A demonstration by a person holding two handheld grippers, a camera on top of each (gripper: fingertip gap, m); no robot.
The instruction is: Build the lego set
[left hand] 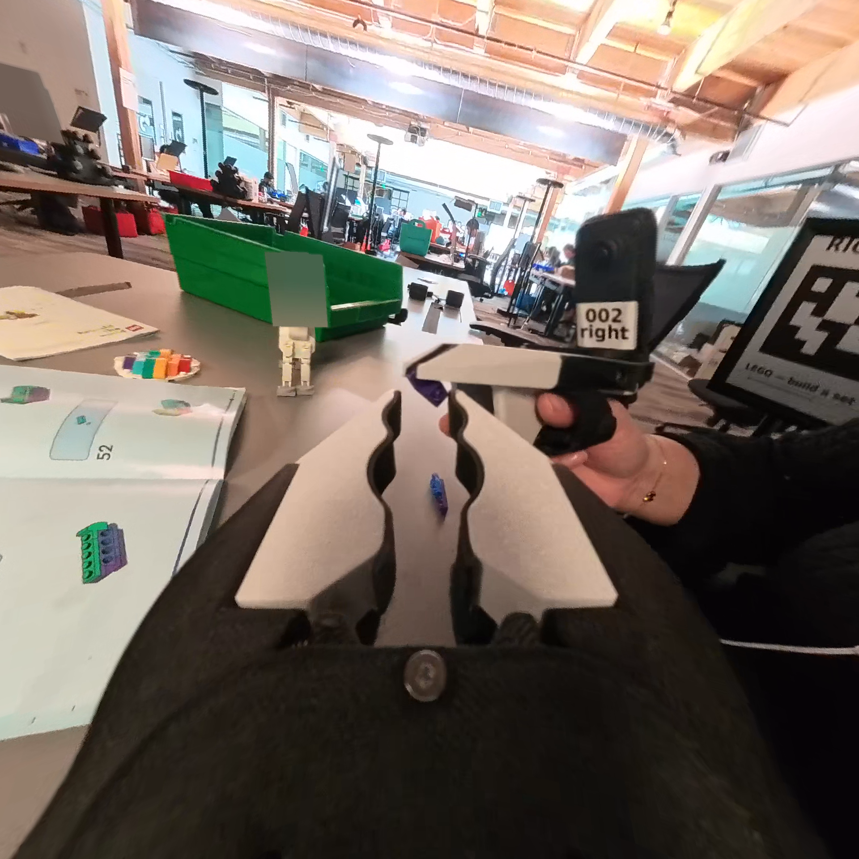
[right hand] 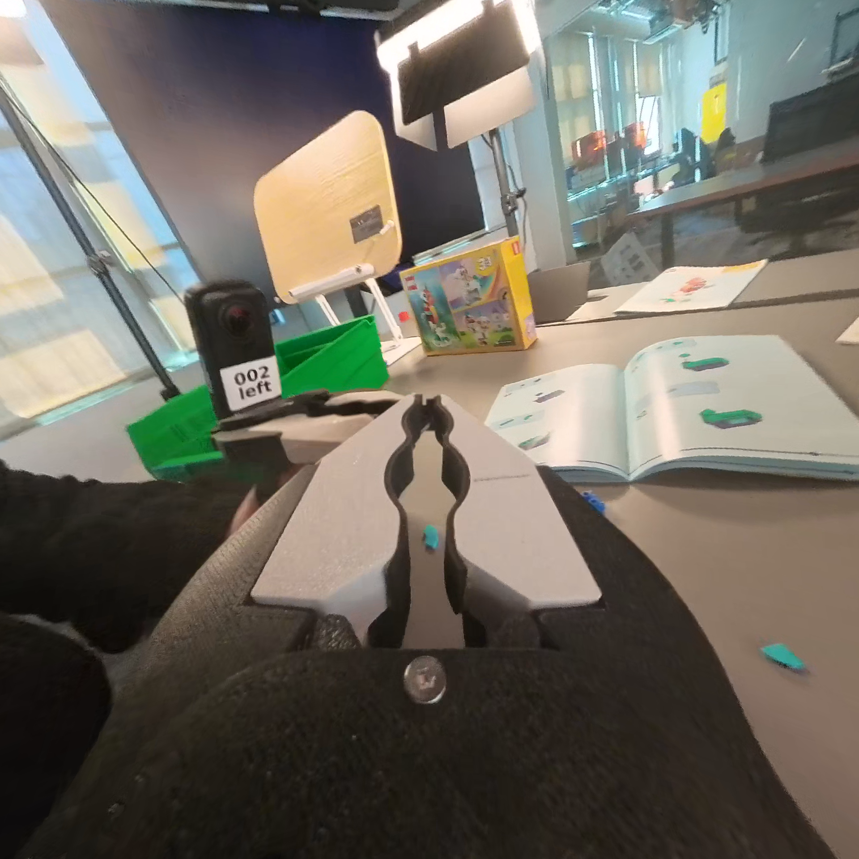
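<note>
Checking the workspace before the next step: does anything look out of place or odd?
Mostly tidy, but a few pieces lie loose on the table instead of on the plate with the others: a blue piece under the left gripper, and two teal pieces near the right gripper.

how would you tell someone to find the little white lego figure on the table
Start at the green bin at the back of the grey table. Right in front of it the white lego figure stands upright, alone. The small dish of coloured bricks to its left lies low and bright, while the figure is tall and all white.
</note>
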